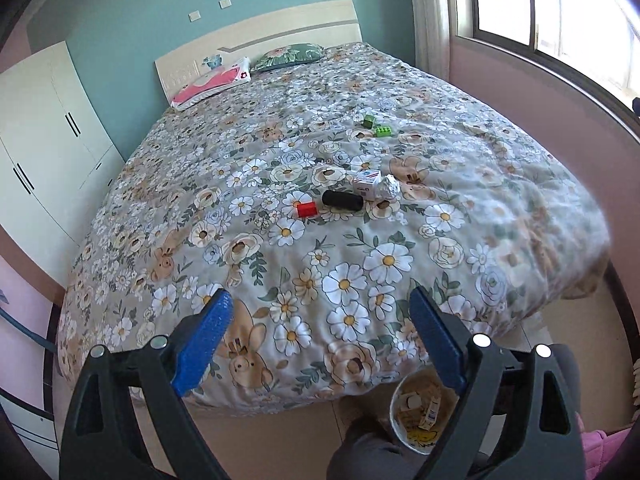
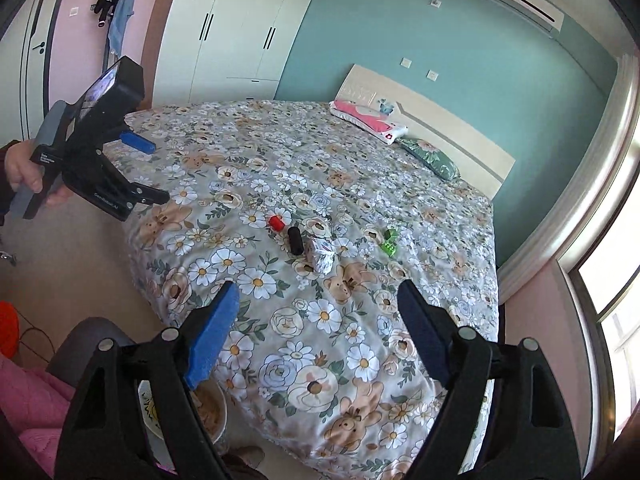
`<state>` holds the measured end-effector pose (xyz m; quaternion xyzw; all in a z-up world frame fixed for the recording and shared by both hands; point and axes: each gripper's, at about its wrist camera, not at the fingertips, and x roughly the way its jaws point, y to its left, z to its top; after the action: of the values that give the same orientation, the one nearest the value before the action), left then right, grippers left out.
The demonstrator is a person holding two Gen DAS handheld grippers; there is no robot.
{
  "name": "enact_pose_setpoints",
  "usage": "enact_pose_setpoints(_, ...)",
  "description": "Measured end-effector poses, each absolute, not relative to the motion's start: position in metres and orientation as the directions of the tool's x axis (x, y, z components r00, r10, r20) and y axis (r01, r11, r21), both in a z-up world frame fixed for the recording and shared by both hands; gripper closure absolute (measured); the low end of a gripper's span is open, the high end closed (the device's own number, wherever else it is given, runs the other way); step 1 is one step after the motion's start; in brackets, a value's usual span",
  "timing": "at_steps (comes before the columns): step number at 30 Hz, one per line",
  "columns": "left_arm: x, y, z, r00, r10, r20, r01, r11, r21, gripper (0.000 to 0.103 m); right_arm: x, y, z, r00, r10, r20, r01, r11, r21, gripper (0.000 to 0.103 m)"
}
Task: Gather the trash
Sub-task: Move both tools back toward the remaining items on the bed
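So the trash, a crumpled foil ball (image 1: 387,188) and a small white box (image 1: 367,183), sits mid-bed on the floral bed cover (image 1: 280,184), touching each other, with a black cylinder (image 1: 343,200) and a red block (image 1: 307,209) just beside them. Two green blocks (image 1: 376,126) lie further toward the headboard. A paper bin (image 1: 416,416) stands on the floor at the bed's foot edge. My left hand-held gripper (image 1: 320,320) and right hand-held gripper (image 2: 316,312) are both spread wide, nothing between the fingers.

Bed (image 1: 328,280): blocks (image 1: 307,209), probably foil (image 1: 387,188).
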<state>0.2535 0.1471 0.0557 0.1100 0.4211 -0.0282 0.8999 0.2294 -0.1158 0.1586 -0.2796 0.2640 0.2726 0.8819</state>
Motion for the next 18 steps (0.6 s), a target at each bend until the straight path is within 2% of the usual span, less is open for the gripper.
enact_pose_setpoints(9,0.355,0.165,0.018,0.593,0.095,-0.8,0.196,0.946,0.257,0.012,0.325,-0.079,0.148,0.68,0.329,-0.656,-0.642,0.698,-0.316,0.023)
enact_pose_setpoints(18,0.446,0.174,-0.05,0.505,0.029,-0.863,0.333,0.915,0.226,0.012,0.433,-0.045,0.073,0.575,0.315,-0.755,-0.679,0.699,-0.225,0.023)
